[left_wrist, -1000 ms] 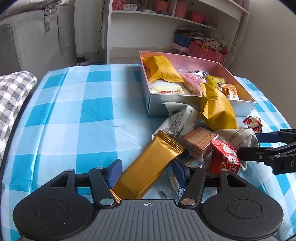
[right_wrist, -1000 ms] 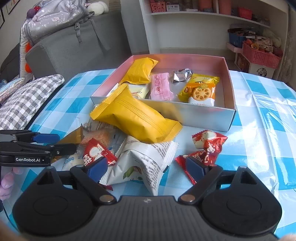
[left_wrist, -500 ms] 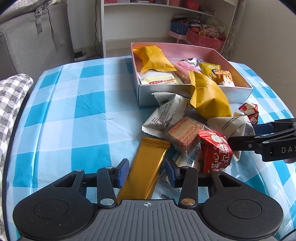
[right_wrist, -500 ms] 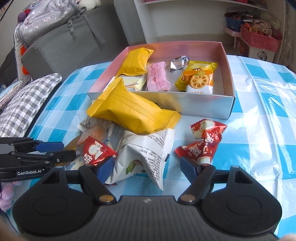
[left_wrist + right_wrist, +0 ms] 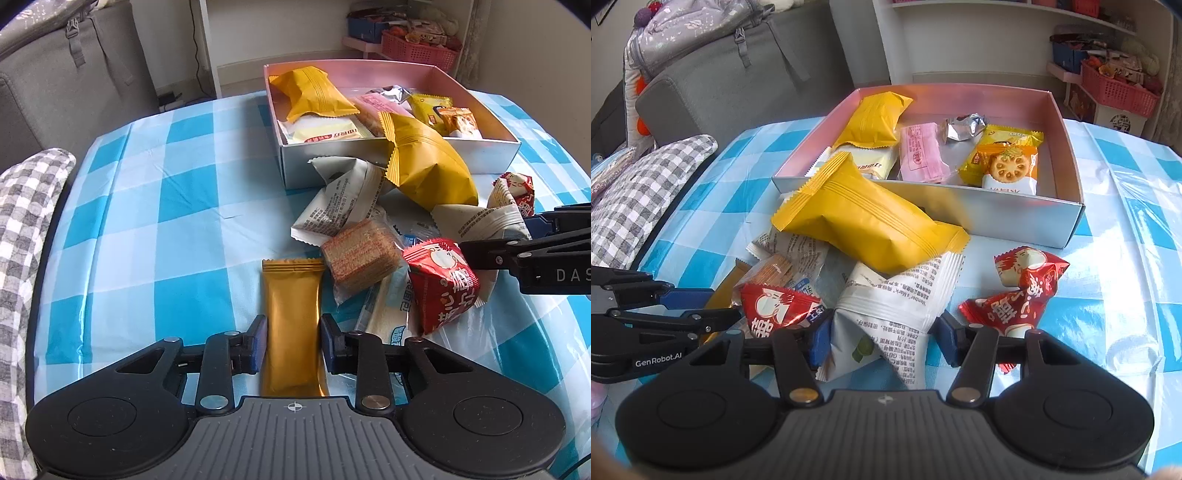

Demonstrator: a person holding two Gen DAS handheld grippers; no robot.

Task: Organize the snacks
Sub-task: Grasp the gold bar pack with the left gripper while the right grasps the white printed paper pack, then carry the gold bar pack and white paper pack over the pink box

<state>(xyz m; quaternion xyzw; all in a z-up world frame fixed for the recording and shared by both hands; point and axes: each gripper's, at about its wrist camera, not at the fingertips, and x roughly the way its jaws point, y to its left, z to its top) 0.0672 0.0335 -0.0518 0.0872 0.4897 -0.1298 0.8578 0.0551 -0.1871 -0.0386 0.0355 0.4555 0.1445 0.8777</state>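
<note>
A pink box [image 5: 399, 66] [image 5: 1067, 140] at the far side of the table holds several snacks. A pile of loose snacks lies in front of it. My left gripper [image 5: 291, 343] has its blue pads against both sides of a long gold bar [image 5: 291, 306]. My right gripper [image 5: 882, 339] straddles a white printed packet [image 5: 890, 314], its pads at the packet's sides. A big yellow pouch [image 5: 864, 221] [image 5: 424, 162] leans on the box front. Red packets [image 5: 1015, 295] [image 5: 439, 284] and a wafer pack [image 5: 362, 251] lie around.
The table wears a blue-and-white checked cloth [image 5: 166, 206]. A grey sofa with a checked cushion [image 5: 26, 206] stands to the left. White shelves and a red basket [image 5: 417, 48] stand behind the table.
The left gripper's jaws have narrowed onto the gold bar, which has turned straight between the pads. The right gripper has moved forward around the white packet.
</note>
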